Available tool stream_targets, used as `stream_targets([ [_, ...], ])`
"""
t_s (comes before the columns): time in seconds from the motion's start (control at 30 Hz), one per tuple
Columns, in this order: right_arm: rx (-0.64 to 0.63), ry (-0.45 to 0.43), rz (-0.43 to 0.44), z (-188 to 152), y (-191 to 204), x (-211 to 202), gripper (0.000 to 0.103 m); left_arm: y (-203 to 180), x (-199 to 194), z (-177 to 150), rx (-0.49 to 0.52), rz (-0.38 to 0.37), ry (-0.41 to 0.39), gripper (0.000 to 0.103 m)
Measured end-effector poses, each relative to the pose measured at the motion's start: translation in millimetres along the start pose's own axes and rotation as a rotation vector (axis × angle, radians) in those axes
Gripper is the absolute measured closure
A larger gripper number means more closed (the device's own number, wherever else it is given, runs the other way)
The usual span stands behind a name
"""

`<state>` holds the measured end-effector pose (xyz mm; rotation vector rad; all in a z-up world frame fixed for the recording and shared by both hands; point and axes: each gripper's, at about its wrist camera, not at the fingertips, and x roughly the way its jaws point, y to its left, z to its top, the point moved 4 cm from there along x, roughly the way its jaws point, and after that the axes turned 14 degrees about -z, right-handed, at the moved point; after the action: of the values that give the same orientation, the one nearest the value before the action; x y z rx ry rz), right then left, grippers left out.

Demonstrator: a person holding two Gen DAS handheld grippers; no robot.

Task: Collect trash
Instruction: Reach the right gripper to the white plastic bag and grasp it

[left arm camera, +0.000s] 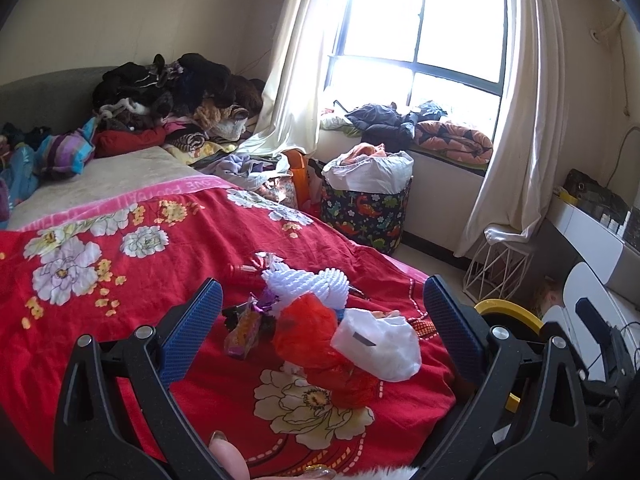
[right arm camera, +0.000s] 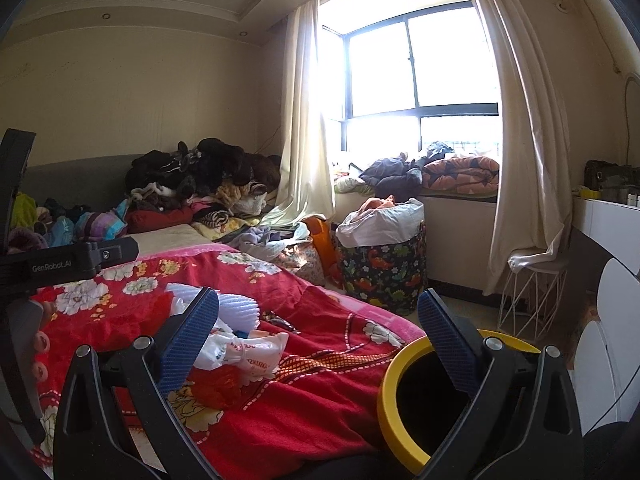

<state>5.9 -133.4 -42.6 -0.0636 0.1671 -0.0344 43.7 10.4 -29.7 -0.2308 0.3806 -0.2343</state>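
A small heap of trash lies on the red flowered blanket [left arm camera: 120, 280]: a white foam net [left arm camera: 308, 284], a purple and orange wrapper [left arm camera: 246, 328], a crumpled red bag [left arm camera: 308, 332] and a white plastic bag [left arm camera: 380, 344]. My left gripper [left arm camera: 320, 320] is open and empty, its jaws either side of the heap, just above it. My right gripper [right arm camera: 320, 328] is open and empty, over the blanket's edge. The white printed bag [right arm camera: 248, 350] and the foam net [right arm camera: 236, 308] lie by its left finger. A yellow-rimmed bin [right arm camera: 394, 392] stands beside the bed under its right finger.
A clothes pile [left arm camera: 172, 92] covers the bed's far end. A dinosaur-print basket [left arm camera: 366, 208] stands below the window. A white wire stool [left arm camera: 500, 264] and a white desk [left arm camera: 592, 236] are on the right. The left gripper's body [right arm camera: 80, 260] shows at left in the right wrist view.
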Motion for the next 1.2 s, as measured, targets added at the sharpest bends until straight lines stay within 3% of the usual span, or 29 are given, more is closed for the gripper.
stream_targets([
  [0.47, -0.138, 0.093, 0.224, -6.8, 66.6, 21.9, 0.006, 60.5, 5.5, 13.1, -0.099, 0.08, 0.02, 0.011],
  [0.6, -0.212, 0.112, 0.266, -11.6, 84.5, 32.2, 0.006, 74.1, 14.3, 17.9, -0.109, 0.048, 0.023, 0.011],
  [0.93, -0.337, 0.193, 0.309, -32.9, 114.2, 62.6, 0.007, 90.7, 61.6, 22.9, -0.158, -0.02, 0.159, 0.011],
  [1.1, -0.349, 0.232, 0.322, -37.7, 116.3, 75.5, 0.031, 83.7, 85.9, 17.6, -0.127, -0.047, 0.23, 0.012],
  [1.2, -0.323, 0.261, 0.332, -39.1, 113.4, 81.6, 0.044, 81.3, 98.8, 12.3, -0.13, -0.066, 0.275, 0.025],
])
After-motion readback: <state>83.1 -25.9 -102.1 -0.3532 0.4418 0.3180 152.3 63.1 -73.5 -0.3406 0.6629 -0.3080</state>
